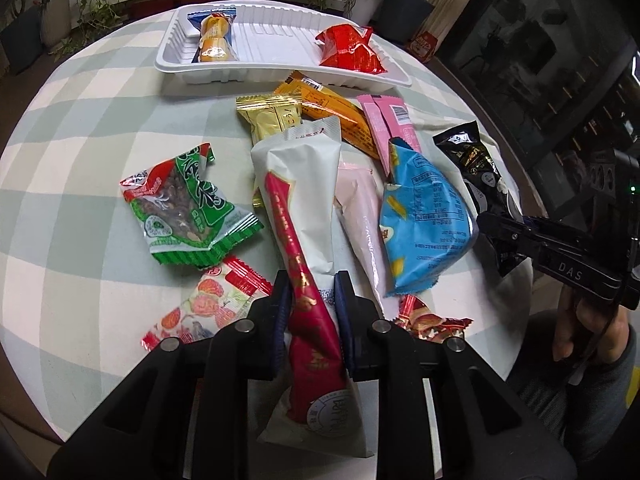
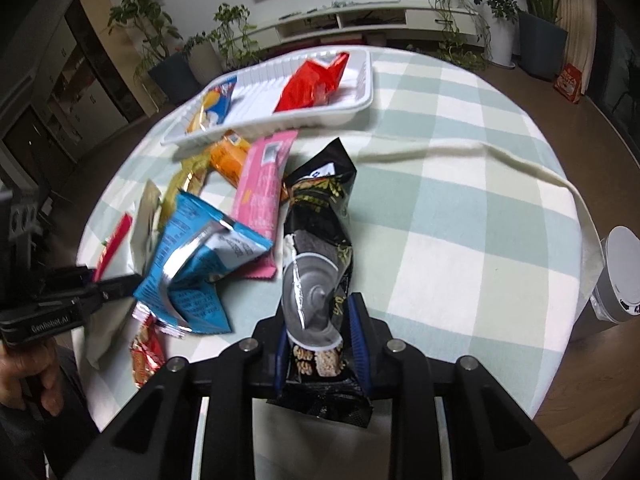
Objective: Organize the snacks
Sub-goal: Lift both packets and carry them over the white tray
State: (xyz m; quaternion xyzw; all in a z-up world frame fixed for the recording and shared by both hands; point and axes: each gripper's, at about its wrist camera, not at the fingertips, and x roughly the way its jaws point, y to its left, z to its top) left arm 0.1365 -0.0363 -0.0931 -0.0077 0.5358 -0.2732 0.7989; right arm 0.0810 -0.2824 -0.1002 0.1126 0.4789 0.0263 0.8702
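Left gripper (image 1: 310, 292) clamped on white-and-red packet (image 1: 298, 200); packet runs between blue pads, near end under gripper body, far end pointing toward white tray (image 1: 280, 74). Right gripper (image 2: 322, 334) clamped on black packet (image 2: 320, 216); jaws have just been closing, packet pinched between them, far end toward tray. Blue packet (image 1: 424, 216) lies between the two held packets. Green packet (image 1: 188, 208) left of left gripper. Tray at far side of checked tablecloth (image 1: 80, 168) holds red packet (image 1: 350, 50) right, yellow-blue packet (image 1: 214, 38) left.
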